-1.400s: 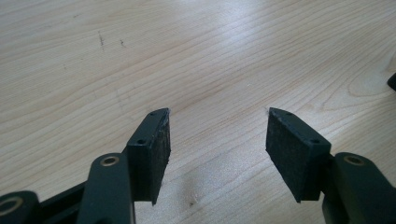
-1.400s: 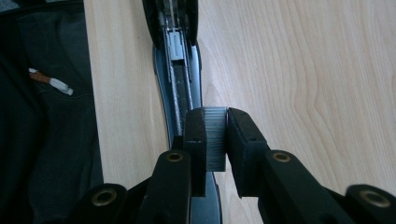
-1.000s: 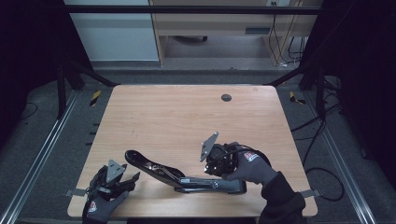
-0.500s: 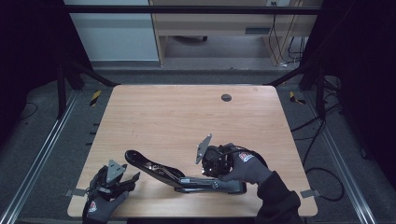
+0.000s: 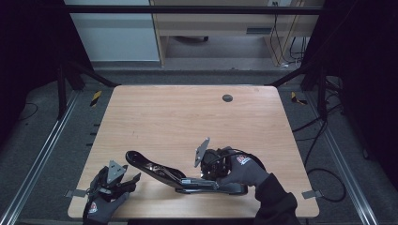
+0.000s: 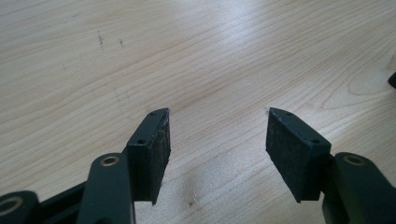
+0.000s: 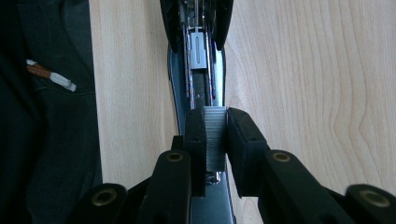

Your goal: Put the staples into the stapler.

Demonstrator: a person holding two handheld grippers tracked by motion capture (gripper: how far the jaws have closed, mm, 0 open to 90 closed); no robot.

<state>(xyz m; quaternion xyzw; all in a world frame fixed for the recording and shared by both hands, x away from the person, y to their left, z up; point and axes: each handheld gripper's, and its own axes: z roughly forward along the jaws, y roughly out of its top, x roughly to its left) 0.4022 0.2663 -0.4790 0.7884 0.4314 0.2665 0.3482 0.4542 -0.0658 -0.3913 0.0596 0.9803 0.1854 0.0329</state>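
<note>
A pale wooden table [image 5: 187, 122] with rounded corners fills the middle of the high view, with dark floor around it; near its far edge sits a small round dark grommet [image 5: 227, 98]. On the near part of the table lies a long black stapler [image 5: 159, 169], swung open, its top arm raised and slanting away to the left, its base flat on the wood; the metal staple channel is exposed between them.

The right gripper [image 5: 212, 165], held in a gloved right hand [image 5: 244, 169], rests over the right end of the stapler's base; in the right gripper view its two black jaws are closed on a silvery strip of staples [image 7: 215, 135], the pads pressing it from both sides, the strip standing directly over the open channel of the stapler [image 7: 198, 56]; whether the strip touches the channel cannot be told.

The left gripper [image 5: 123, 177], held in a gloved left hand [image 5: 101, 204], rests at the near left corner of the table, just beside the raised tip of the stapler's arm but apart from it; in the left gripper view its jaws stand apart with bare wood between them, the left gripper [image 6: 217, 140] holding nothing.
</note>
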